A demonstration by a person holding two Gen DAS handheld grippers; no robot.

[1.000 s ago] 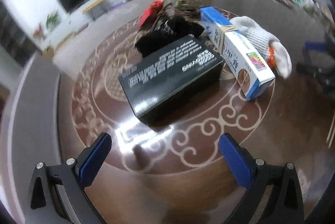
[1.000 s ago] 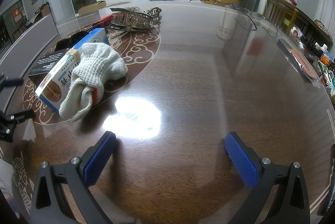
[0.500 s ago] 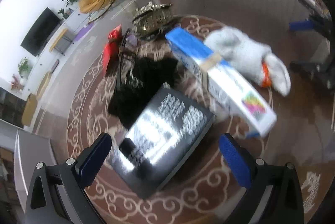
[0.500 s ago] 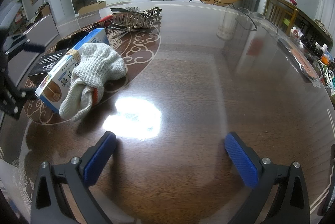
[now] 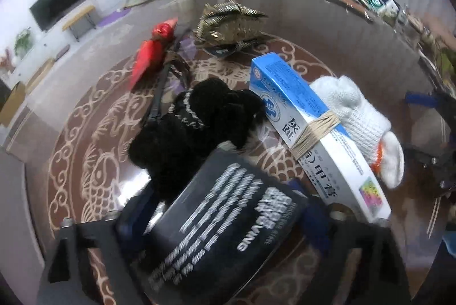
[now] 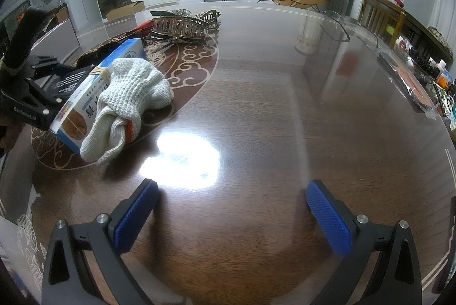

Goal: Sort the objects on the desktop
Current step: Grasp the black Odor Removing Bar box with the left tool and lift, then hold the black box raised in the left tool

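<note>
The black box [image 5: 222, 222] lies on the table [image 6: 285, 105], between the closing jaws of the left hand-held gripper [image 5: 219, 216]; whether the pads press it cannot be told. Just beside it lie a blue-and-white carton [image 5: 310, 128] and white glove [image 5: 362, 120]. The right hand-held gripper [image 6: 230, 214] hovers wide open, holding nothing.

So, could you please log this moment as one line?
left gripper: closing around black box | right gripper: open, empty, over table

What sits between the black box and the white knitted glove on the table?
The blue-and-white carton, bound with rubber bands, lies between the black box and the white knitted glove, which leans against it; the left wrist view shows this.
</note>
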